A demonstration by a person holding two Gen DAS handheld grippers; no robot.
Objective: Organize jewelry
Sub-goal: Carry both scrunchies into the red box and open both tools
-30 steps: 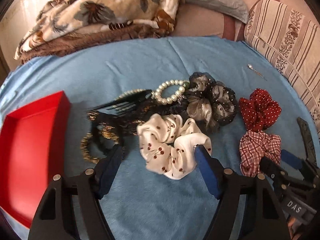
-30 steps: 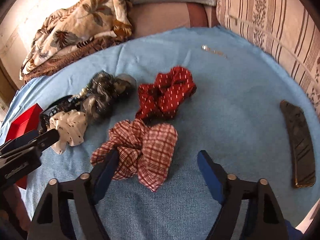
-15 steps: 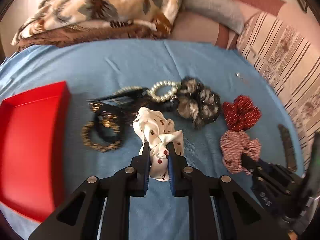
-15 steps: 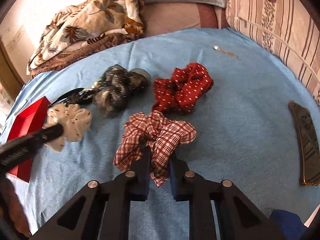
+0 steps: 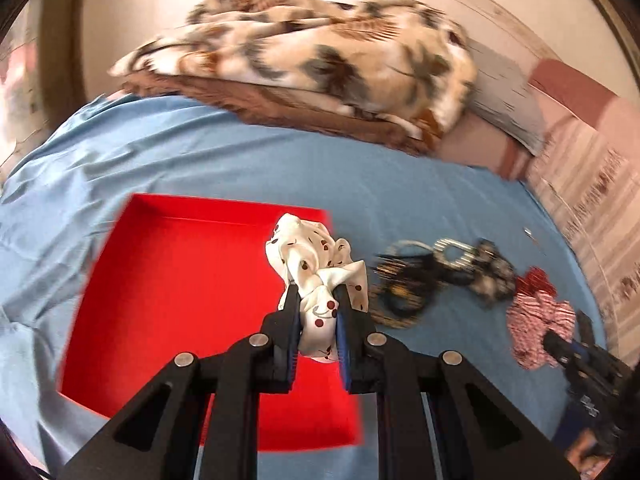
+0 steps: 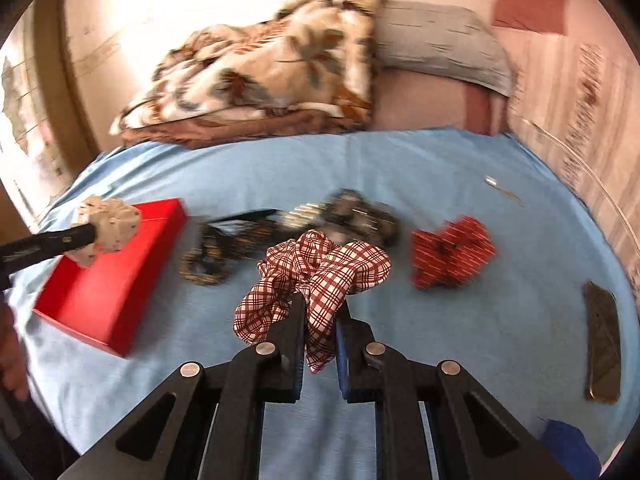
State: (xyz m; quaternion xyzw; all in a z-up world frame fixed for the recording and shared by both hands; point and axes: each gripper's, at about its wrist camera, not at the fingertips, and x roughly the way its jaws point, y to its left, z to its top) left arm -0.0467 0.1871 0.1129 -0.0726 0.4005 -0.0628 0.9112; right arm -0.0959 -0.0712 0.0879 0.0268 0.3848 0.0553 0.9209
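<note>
The left tool (image 5: 316, 300) was clamped on the white cherry-print scrunchie (image 5: 316, 268), its fabric bunched between the pads and held over the near right part of the red tray (image 5: 180, 280) — not resting in it. The right tool (image 6: 320, 312) was likewise clamped on the red plaid scrunchie (image 6: 320, 268), lifted clear of the blue bedsheet (image 6: 460, 340) to the right of the tray.

Right of the tray lay a blurred heap of dark beaded bands (image 6: 208, 256), a pearl bracelet (image 5: 452, 252) and a black-and-grey scrunchie (image 6: 360, 216); farther right again sat the red dotted scrunchie (image 6: 452, 256). A dark flat case (image 6: 604, 344) lay well apart from the tray, near the sheet's right edge, and a small silver pin (image 6: 502, 190) beyond the dotted scrunchie.

Behind the tray, at the far end of the bed, a leaf-patterned blanket (image 5: 320, 60) was heaped beside a grey pillow (image 6: 440, 44) — with a striped cushion (image 5: 592, 208) along the right side.
</note>
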